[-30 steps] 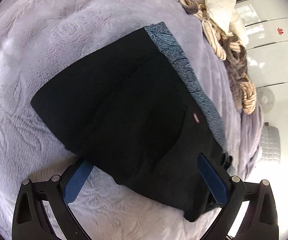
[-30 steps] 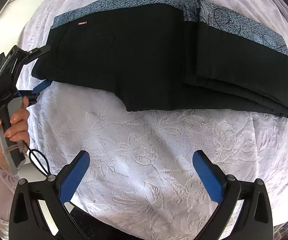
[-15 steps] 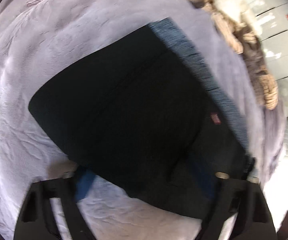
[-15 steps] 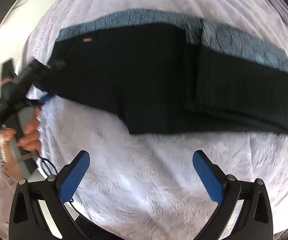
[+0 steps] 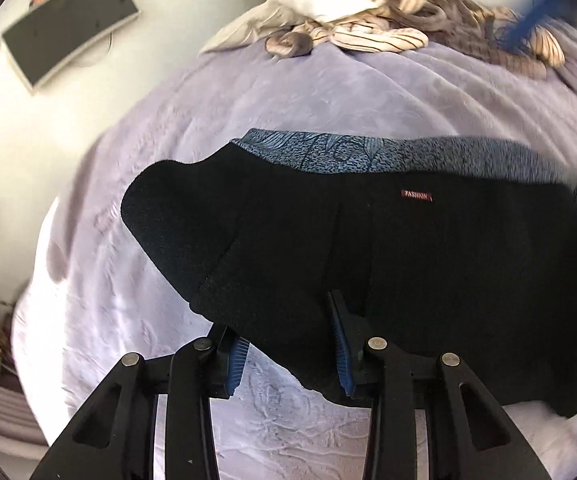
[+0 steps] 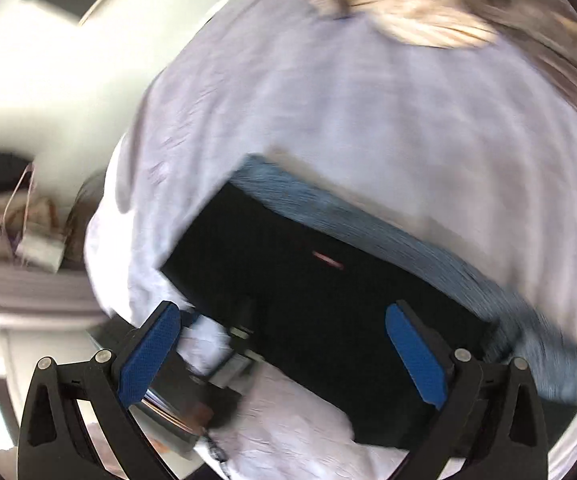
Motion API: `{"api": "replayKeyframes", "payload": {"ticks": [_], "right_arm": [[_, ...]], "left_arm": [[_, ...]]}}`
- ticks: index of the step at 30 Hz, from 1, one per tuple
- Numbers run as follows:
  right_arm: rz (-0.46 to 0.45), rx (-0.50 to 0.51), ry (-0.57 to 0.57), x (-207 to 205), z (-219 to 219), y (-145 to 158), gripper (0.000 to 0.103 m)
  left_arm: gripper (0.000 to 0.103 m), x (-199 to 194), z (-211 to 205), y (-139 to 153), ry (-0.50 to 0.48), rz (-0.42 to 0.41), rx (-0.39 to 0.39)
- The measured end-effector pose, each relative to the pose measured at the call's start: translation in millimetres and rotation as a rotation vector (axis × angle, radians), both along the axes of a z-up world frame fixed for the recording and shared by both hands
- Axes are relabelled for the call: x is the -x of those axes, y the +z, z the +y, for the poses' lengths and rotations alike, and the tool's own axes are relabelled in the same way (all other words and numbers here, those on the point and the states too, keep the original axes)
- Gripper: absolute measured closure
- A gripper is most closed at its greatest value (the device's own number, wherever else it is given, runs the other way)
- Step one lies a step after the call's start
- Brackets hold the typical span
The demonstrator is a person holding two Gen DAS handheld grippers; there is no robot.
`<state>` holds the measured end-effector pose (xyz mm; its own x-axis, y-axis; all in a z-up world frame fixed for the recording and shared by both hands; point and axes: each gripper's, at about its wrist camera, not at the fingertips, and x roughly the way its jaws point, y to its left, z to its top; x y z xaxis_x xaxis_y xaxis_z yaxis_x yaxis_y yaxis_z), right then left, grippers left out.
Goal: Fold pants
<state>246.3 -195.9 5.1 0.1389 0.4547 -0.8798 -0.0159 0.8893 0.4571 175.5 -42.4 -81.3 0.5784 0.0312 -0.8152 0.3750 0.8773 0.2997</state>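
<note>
My left gripper (image 5: 288, 344) closes on the black pants (image 5: 408, 248).

In the left view, pants fill the middle and right of the frame on the lilac blanket (image 5: 328, 92), an edge bunched between my narrowing jaws. In the blurred right view, my right gripper (image 6: 284, 356) stands wide open and empty, pants at lower centre.

I see the pants (image 5: 388, 256) lying on the bed (image 5: 328, 104). Behind the pants, a heap of clothes (image 5: 388, 20) sits on the bed's far end.
</note>
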Motion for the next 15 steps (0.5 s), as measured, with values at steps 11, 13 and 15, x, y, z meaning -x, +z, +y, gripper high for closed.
{"api": "replayKeyframes", "payload": {"ticks": [11, 13, 15], "right_arm": [[0.294, 0.018, 0.273, -65.2, 127.4, -71.6, 0.010], [0.338, 0.035, 0.263, -62.8, 126.5, -84.5, 0.061], [0.339, -0.013, 0.207, -57.4, 110.2, -81.1, 0.084]], "left_arm": [[0.065, 9.3, -11.1, 3.3, -0.036, -0.064, -0.071], [0.065, 8.9, -14.1, 3.5, -0.043, -0.046, -0.074], [0.065, 17.3, -20.6, 13.6, -0.088, -0.085, -0.084]]}}
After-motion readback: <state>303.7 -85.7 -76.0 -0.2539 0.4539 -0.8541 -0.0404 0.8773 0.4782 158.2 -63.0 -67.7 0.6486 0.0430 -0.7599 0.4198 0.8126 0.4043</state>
